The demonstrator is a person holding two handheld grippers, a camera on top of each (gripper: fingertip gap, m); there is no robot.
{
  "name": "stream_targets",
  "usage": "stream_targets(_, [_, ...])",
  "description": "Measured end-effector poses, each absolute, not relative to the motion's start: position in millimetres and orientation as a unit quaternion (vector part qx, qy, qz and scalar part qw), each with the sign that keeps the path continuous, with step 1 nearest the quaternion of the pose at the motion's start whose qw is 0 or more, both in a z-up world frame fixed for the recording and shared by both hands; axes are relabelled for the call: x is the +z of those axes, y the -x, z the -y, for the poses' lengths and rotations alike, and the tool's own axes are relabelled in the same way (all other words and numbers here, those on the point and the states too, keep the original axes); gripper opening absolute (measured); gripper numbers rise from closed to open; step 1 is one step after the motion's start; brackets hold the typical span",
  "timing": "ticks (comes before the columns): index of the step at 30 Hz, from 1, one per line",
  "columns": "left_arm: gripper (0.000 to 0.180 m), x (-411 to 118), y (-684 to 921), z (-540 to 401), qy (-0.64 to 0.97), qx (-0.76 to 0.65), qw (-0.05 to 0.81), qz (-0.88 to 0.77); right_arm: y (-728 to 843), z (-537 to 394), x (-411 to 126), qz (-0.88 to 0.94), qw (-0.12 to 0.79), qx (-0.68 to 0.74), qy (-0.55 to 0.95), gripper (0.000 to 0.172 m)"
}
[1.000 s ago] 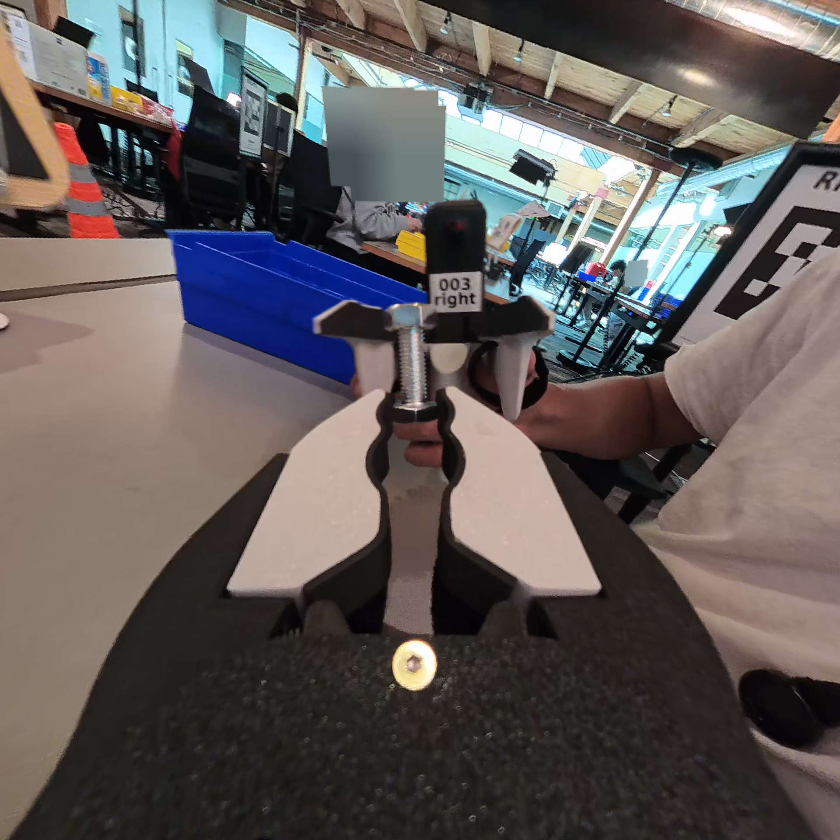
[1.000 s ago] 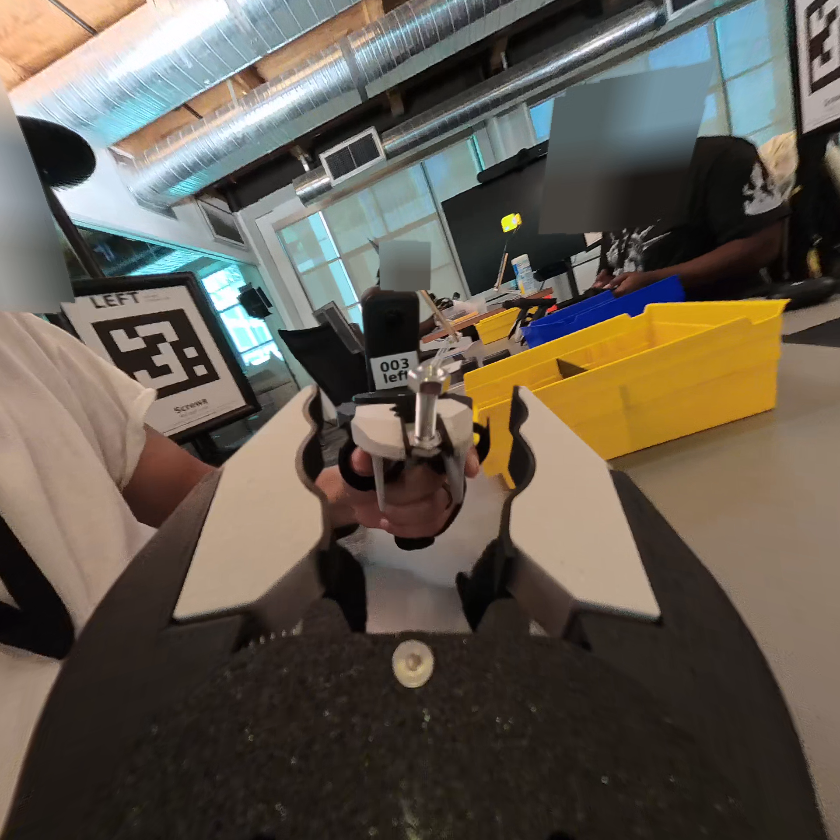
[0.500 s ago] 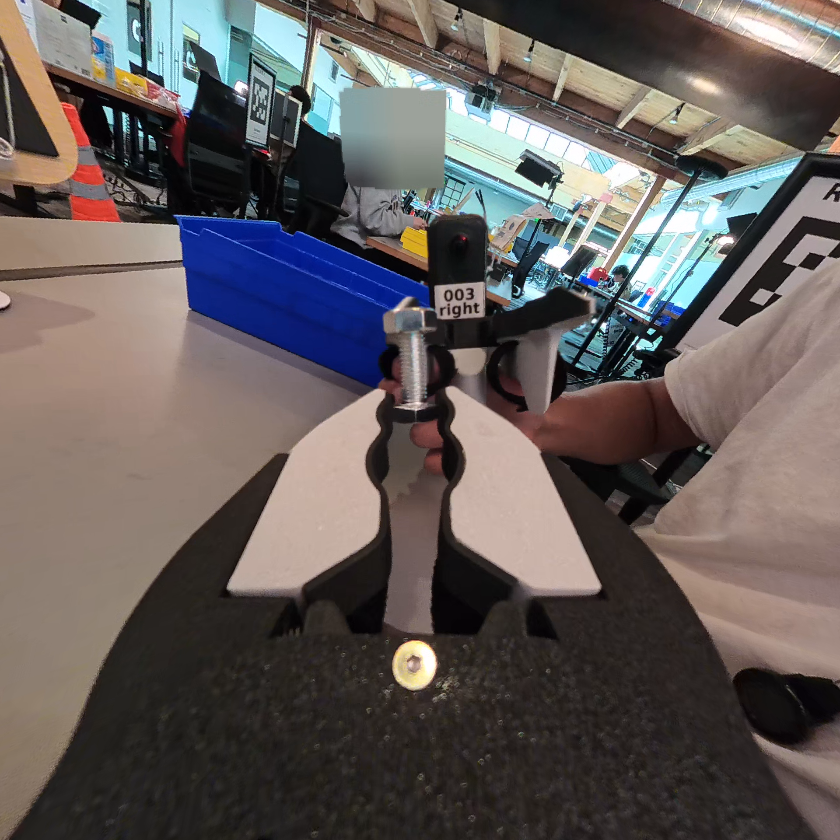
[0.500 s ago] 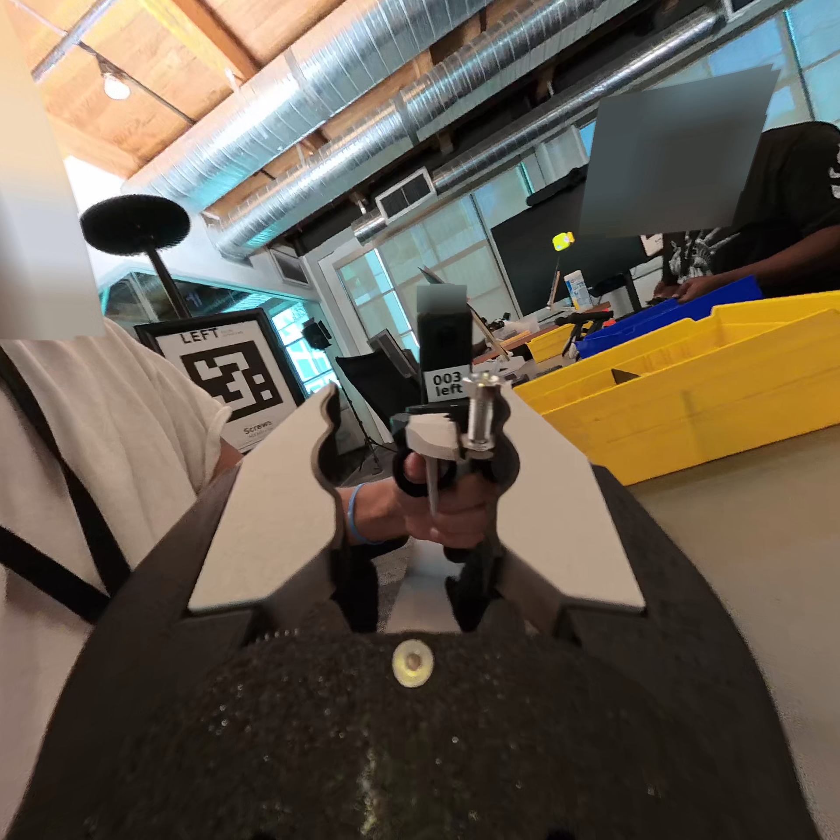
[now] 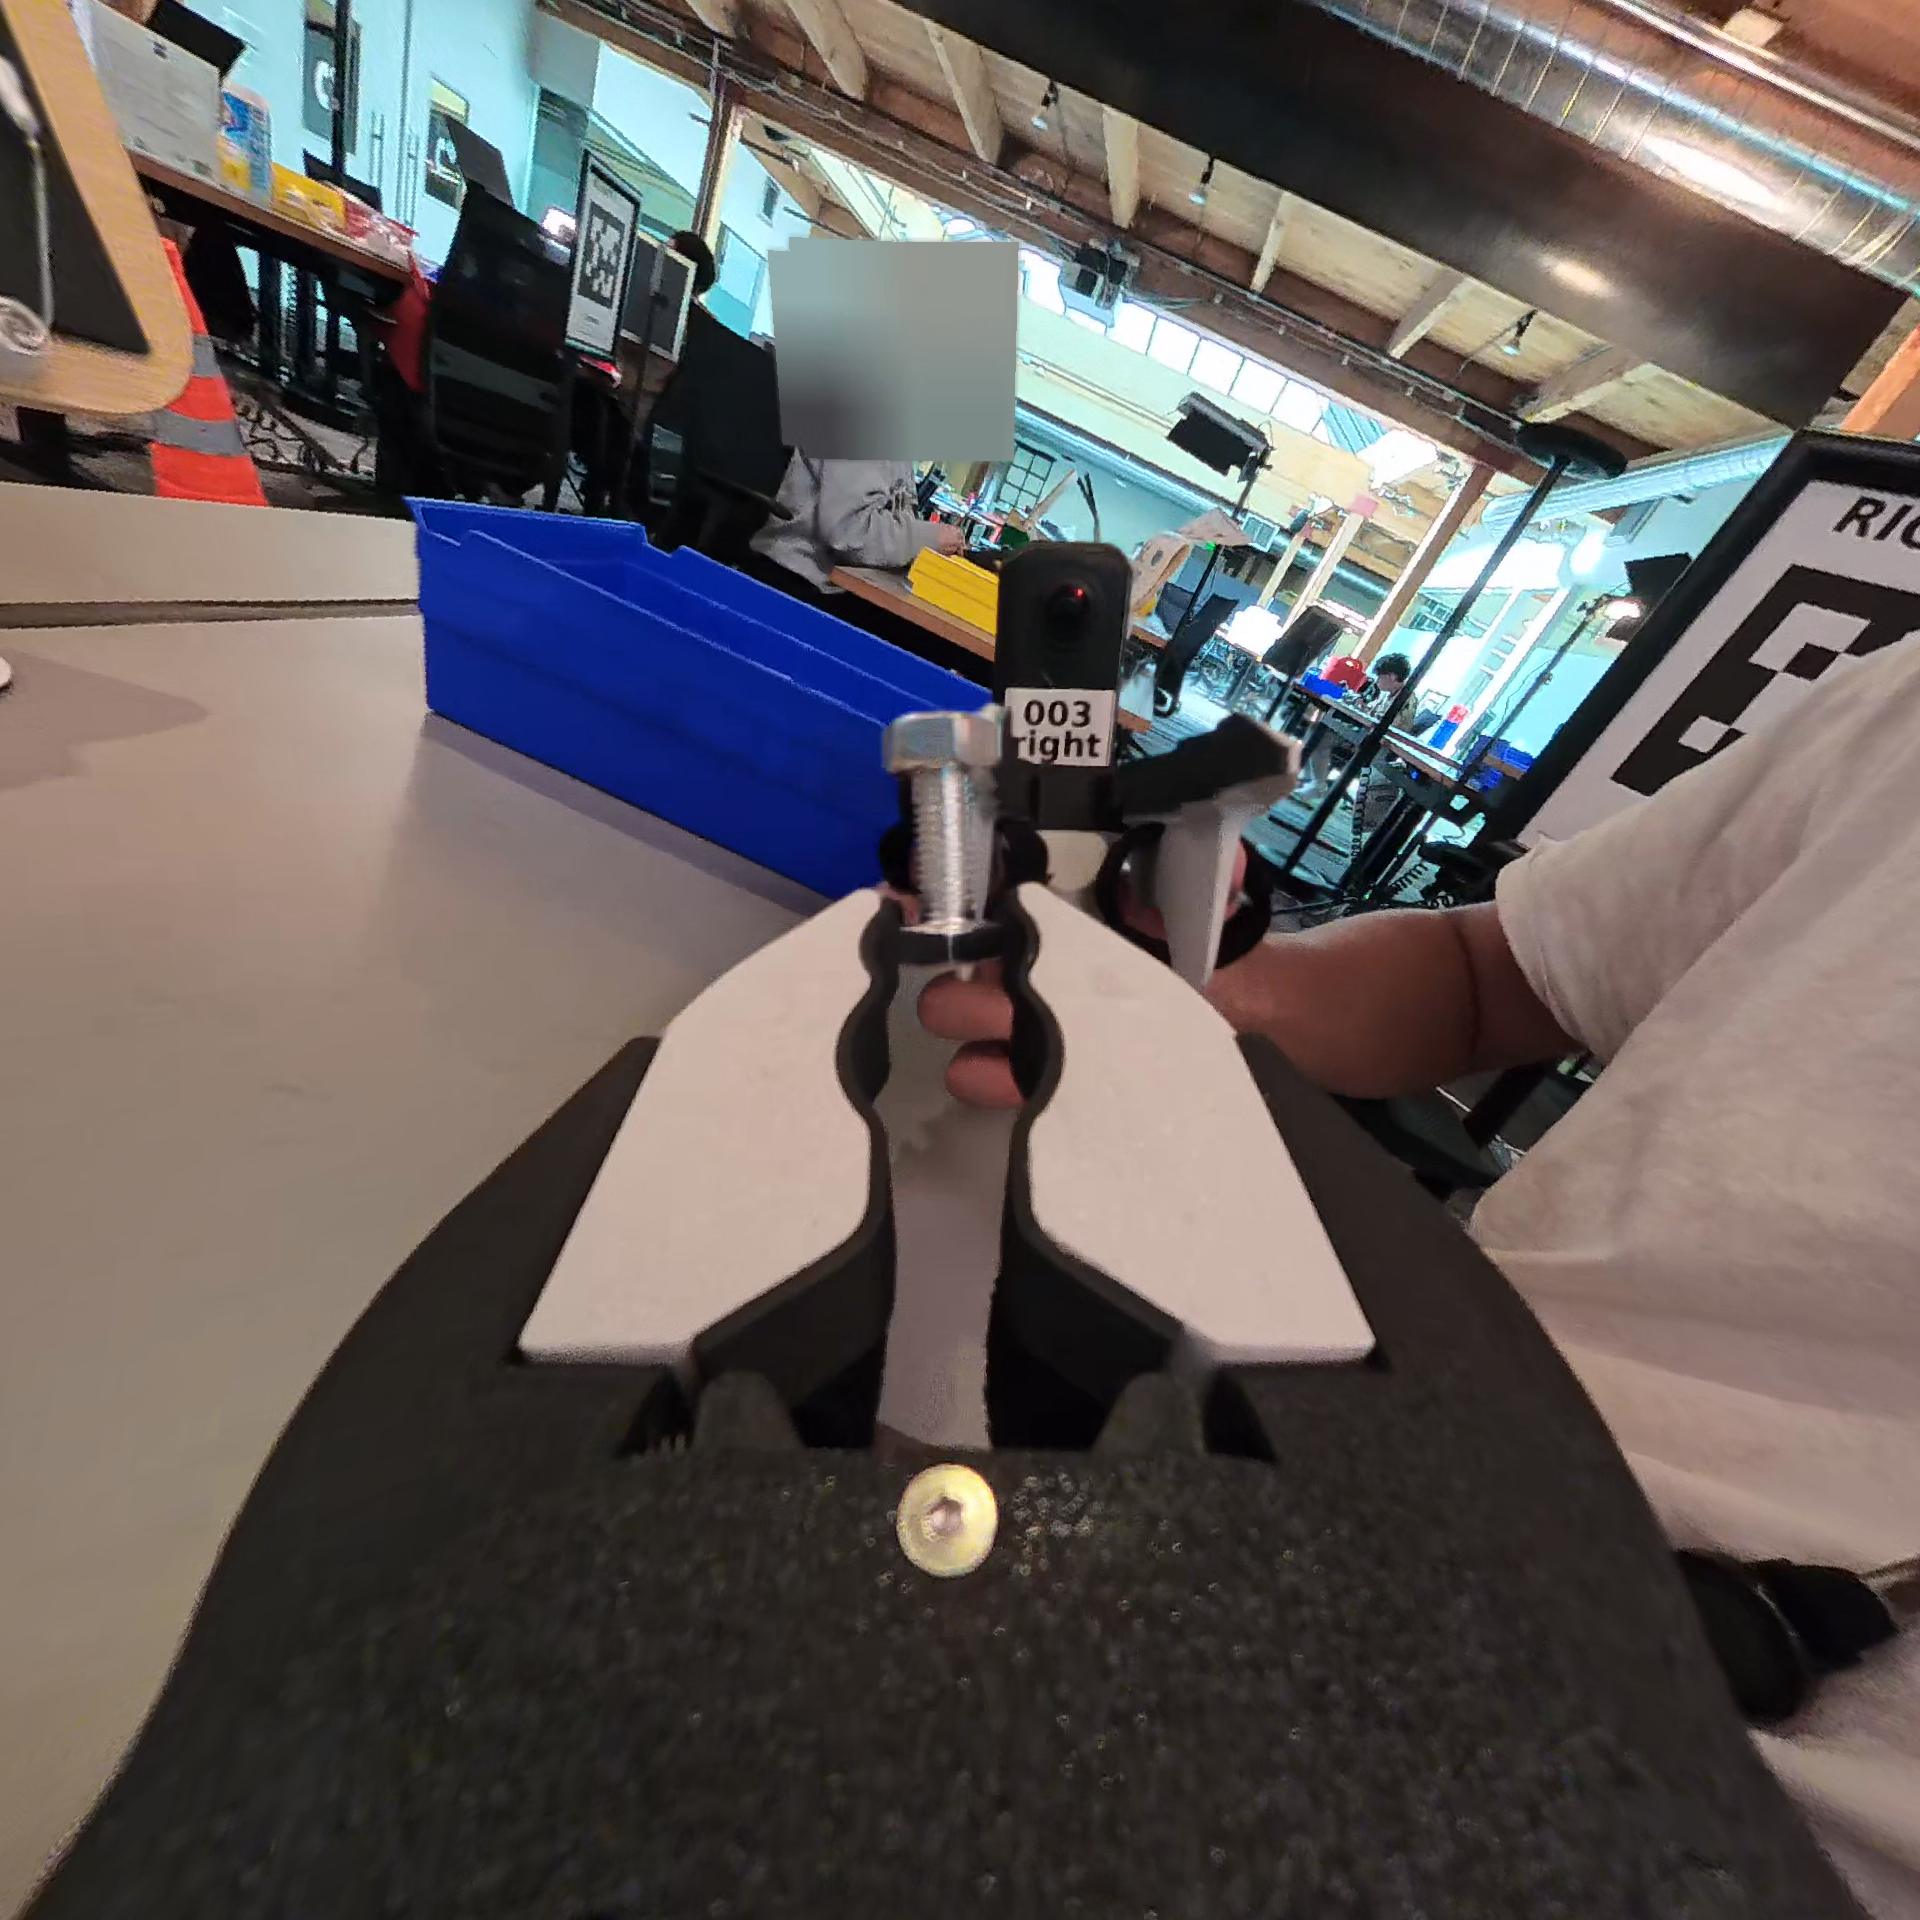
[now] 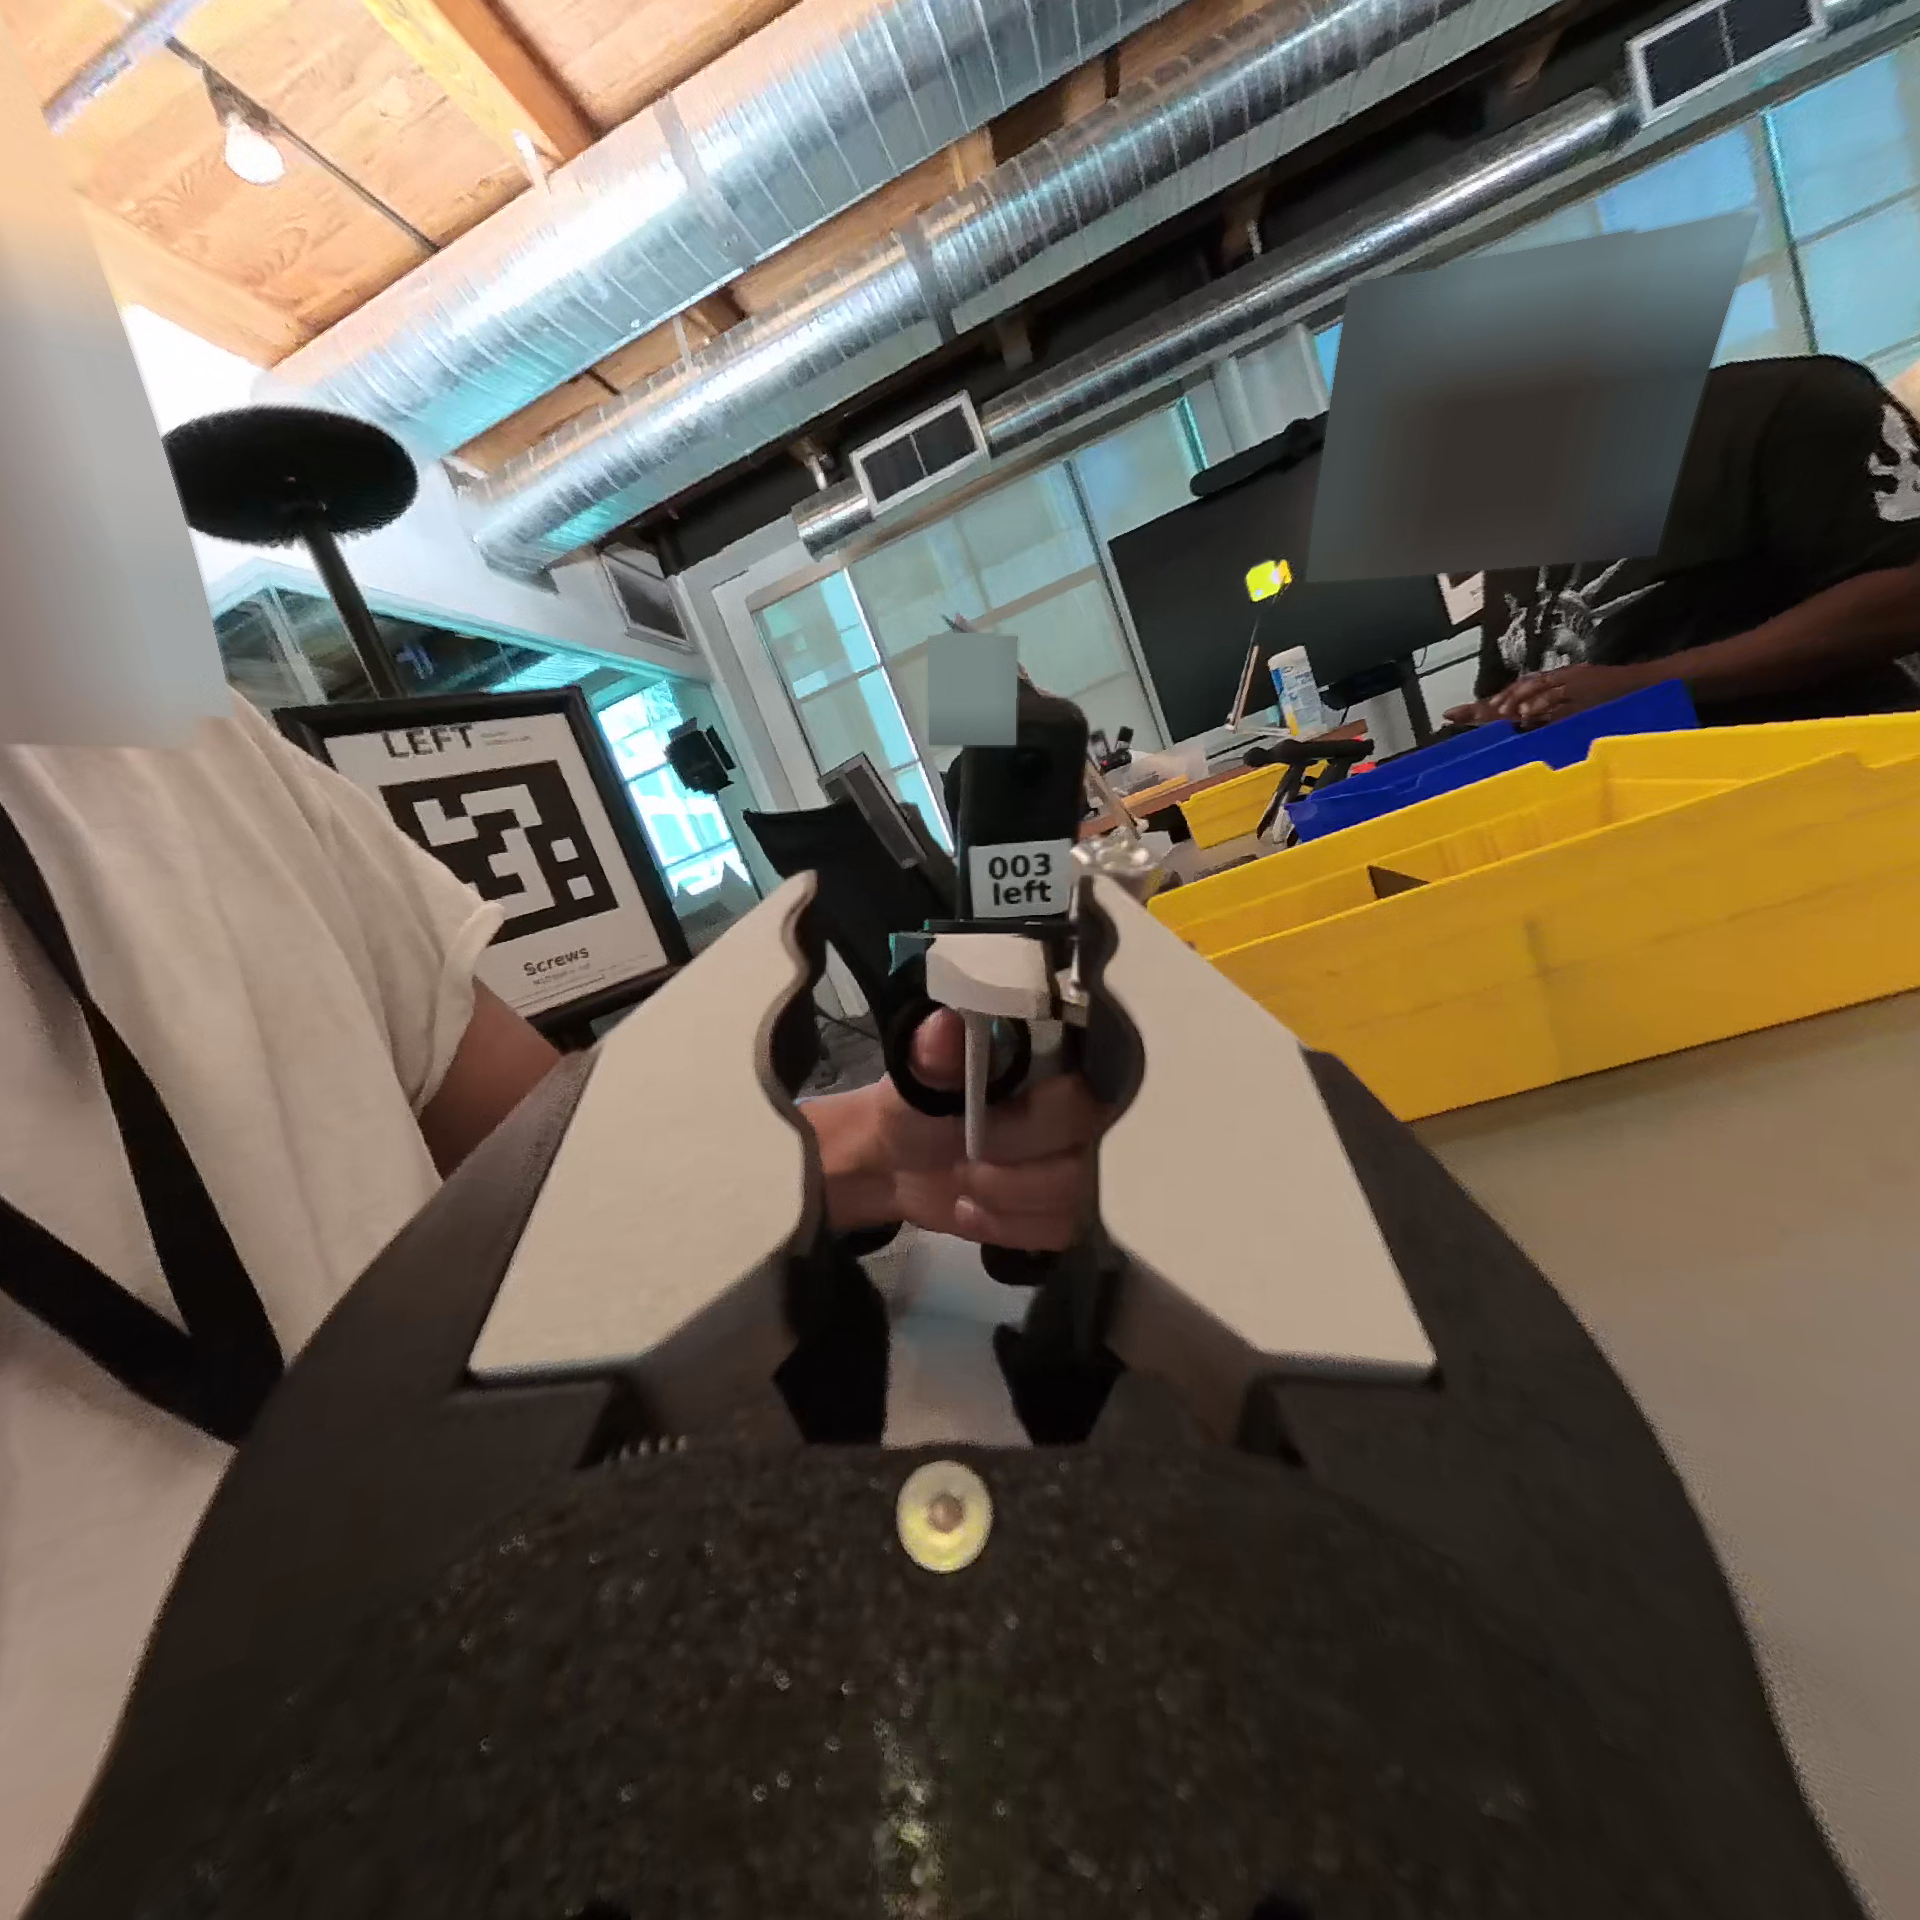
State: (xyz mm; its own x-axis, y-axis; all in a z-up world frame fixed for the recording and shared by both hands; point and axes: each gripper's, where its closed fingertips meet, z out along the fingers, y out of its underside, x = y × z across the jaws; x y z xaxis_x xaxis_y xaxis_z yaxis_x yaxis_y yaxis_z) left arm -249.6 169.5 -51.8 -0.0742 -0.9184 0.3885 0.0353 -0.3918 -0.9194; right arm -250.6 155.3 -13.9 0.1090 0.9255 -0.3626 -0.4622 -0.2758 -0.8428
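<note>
Starting from the largest thing, the grey table [image 5: 260, 987] lies well below both tools, so anything let go would fall to it and could roll. A blue bin [image 5: 644, 665] stands on it beyond the left tool, and a yellow bin [image 6: 1558, 935] sits to the side of the right one. Neither bin is under the work, so I judge neither would catch a dropped part.

The left hand-held gripper [image 5: 948, 935] is closed, its dark pads pinching the lower end of a silver bolt [image 5: 948, 831] that stands upright, head on top, in the air above the table. The right hand-held gripper [image 6: 956, 904] faces it with its fingers apart and holds nothing. From its own view the bolt [image 6: 1081, 935] lies close against the inner side of one finger, while the other finger stands well clear.

The chief risk, as I see it, is a sideways push. That one finger could lever the tall bolt over in the short pinch at its base, tilting it or prising it free.

A dark nut [image 5: 948, 948] appears to ring the bolt's tip between the left pads. If the grip rests on that nut alone, a slight twist might cross the thread or spin the bolt loose.
</note>
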Motion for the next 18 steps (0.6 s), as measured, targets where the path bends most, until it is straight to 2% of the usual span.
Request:
stream_targets(2, [0.018, -52.9, 249.9, -170.3, 0.562, -0.617, 0.385, -0.394, 244.6, -164.2, -14.5, 0.211, 0.561, 0.622, 0.503, 0.051])
stream_targets(5, [0.018, -53.0, 245.3, -162.7, 0.556, -0.623, 0.374, -0.403, 245.6, -172.7, -16.6, 0.201, 0.573, 0.606, 0.513, 0.071])
stream_targets(8, [0.018, -57.6, 237.1, -150.4, 0.551, -0.621, 0.358, -0.428, 259.4, -164.9, -14.6, 0.223, 0.573, 0.607, 0.504, 0.081])
stream_targets(13, [0.018, -57.0, 236.3, -149.2, 0.548, -0.625, 0.355, -0.428, 272.6, -146.8, -8.3, 0.254, 0.572, 0.618, 0.476, 0.086])
stream_targets(18, [0.018, -43.0, 248.3, -156.3, 0.532, -0.644, 0.373, -0.404, 267.0, -146.2, -13.4, 0.267, 0.571, 0.603, 0.489, 0.079])
